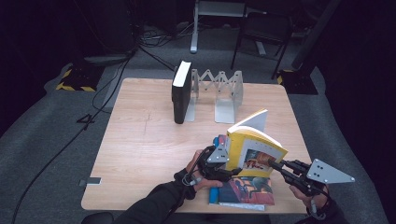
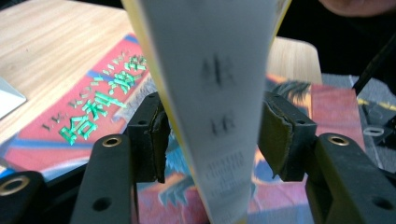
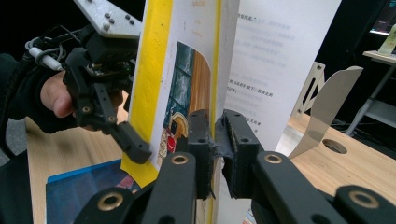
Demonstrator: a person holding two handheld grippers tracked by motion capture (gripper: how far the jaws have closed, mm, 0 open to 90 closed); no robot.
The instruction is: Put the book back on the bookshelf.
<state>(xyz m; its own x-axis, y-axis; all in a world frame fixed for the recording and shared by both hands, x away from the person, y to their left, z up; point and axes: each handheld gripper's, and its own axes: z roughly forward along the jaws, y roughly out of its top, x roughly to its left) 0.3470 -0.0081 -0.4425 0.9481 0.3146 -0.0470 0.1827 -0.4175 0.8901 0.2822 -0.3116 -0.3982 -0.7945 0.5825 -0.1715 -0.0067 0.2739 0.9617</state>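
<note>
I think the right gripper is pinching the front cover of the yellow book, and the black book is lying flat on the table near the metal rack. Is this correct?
Not quite. The black book stands upright against the metal rack, not flat; the high view shows this. The rest holds: the right gripper is shut on the yellow book's front cover.

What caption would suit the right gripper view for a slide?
The right gripper pinches the yellow book's front cover while the left gripper straddles its spine.

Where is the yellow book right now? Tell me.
In the high view the yellow book stands upright at the table's near right, above the red book, between the left gripper and right gripper.
</note>
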